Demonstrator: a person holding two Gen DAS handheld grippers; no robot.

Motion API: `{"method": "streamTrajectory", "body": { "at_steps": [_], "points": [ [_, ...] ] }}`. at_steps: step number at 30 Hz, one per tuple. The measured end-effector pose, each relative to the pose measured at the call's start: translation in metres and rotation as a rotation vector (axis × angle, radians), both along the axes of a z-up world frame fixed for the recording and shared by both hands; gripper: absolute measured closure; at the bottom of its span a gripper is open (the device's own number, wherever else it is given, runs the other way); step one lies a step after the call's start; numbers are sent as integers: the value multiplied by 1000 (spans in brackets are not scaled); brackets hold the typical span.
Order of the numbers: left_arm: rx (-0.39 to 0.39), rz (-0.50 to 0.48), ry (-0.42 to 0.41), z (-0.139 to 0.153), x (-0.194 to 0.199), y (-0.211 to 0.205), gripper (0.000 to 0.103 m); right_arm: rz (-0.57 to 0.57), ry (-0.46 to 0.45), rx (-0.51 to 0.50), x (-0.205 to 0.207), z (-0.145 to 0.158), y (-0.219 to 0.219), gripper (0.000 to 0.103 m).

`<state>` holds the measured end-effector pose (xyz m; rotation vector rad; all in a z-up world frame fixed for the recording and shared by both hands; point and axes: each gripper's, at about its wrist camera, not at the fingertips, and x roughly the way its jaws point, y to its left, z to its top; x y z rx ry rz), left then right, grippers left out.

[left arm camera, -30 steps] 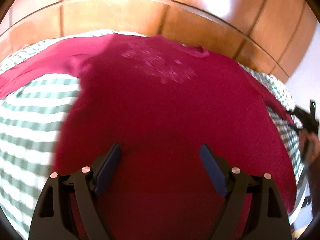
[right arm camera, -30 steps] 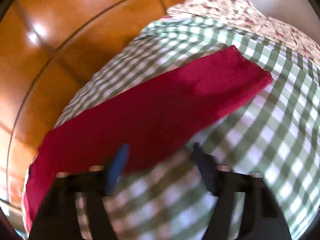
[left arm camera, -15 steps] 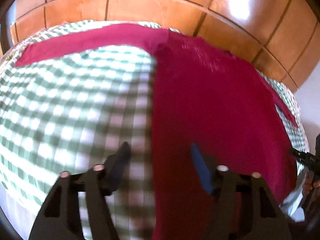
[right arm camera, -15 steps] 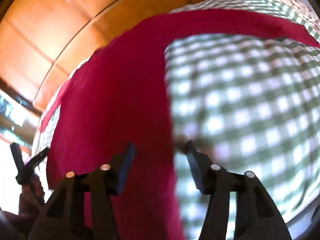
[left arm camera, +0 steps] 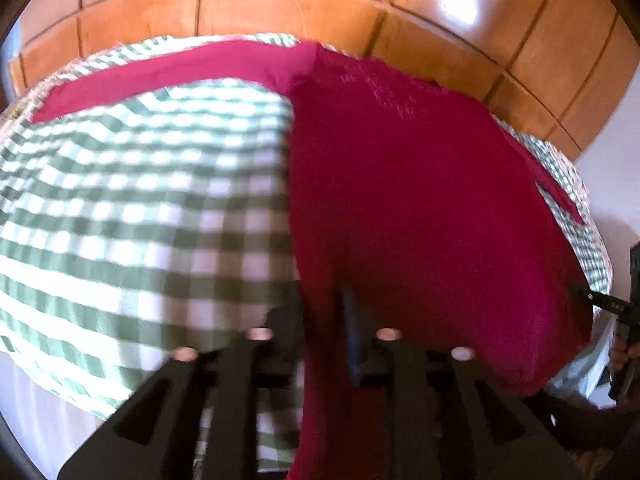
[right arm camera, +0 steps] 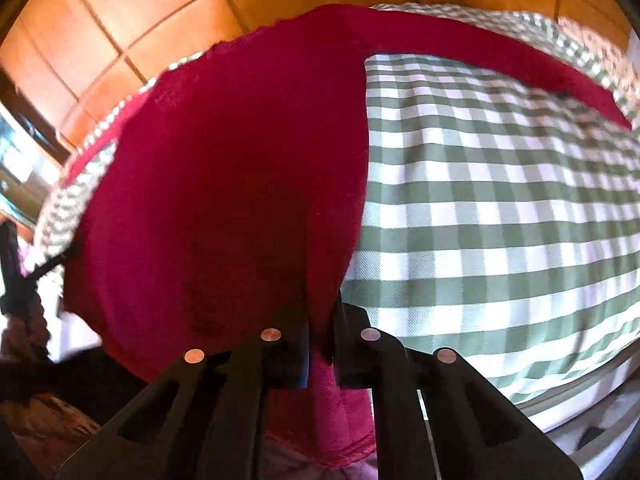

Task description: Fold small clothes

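A crimson long-sleeved top (left arm camera: 420,208) is lying spread on a bed covered with a green-and-white checked cloth (left arm camera: 132,216), its body reaching from the near edge of the bed towards the far edge, where an orange tiled floor (left arm camera: 288,4) is showing beyond. One sleeve is stretching along the far edge towards the left corner in the left wrist view; in the right wrist view the other sleeve is running along the far edge towards the right corner. The left gripper (left arm camera: 320,320) is sitting over the top's lower left corner at the near edge of the bed, its jaws having just been closing, with the hem's side edge lying between them; the blur is making it impossible to tell whether the pads are already pressing on the fabric. The right gripper (right arm camera: 320,322) is pinching the top's lower right corner at the near edge, its jaws having just been closing, now nearly together with a fold of crimson fabric clamped between them and bunching below. Each gripper is appearing at the margin of the other's view.
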<state>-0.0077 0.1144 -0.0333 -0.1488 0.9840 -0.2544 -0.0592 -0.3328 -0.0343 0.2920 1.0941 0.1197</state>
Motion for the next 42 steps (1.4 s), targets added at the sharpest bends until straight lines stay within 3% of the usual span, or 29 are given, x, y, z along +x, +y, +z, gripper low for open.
{"method": "streamTrajectory", "body": {
  "at_steps": [1, 3, 4, 7, 10, 13, 19, 21, 22, 25, 28, 33, 36, 42],
  "points": [
    [-1, 18, -30, 7, 2, 1, 49, -16, -8, 25, 1, 2, -5, 86],
    [-12, 36, -80, 21, 9, 2, 46, -88, -46, 16, 6, 10, -25, 41],
    [-18, 36, -89, 24, 14, 0, 45, -149, -70, 21, 8, 13, -39, 37],
    [-26, 32, -115, 30, 31, -11, 44, -336, -115, 86, 20, 14, -92, 37],
    [-24, 3, -127, 30, 49, -32, 33, -595, -139, 131, 33, 5, -165, 37],
    [-1, -45, -122, 25, 64, -56, 26, -780, -149, 190, 47, -7, -225, 39],
    [42, -96, -110, 10, 84, -91, 19, -949, -177, 162, 81, -7, -297, 41],
    [41, -84, -91, 5, 90, -97, 16, -969, -158, 139, 93, -9, -311, 52],
    [38, -75, -81, 3, 92, -96, 16, -977, -143, 123, 102, -10, -319, 64],
    [25, -42, -51, -5, 99, -92, 16, -926, -58, -28, 131, -4, -321, 95],
    [-26, -24, -37, -7, 101, -82, 16, -832, -131, -115, 150, 28, -293, 96],
    [-101, -38, -20, -5, 106, -77, 17, -575, -315, -120, 178, 93, -211, 96],
    [-135, -51, -25, 2, 105, -74, 17, -394, -409, -61, 209, 123, -143, 96],
    [-201, -50, -35, 13, 113, -63, 22, -88, -458, 44, 257, 134, -5, 96]
  ]
}}
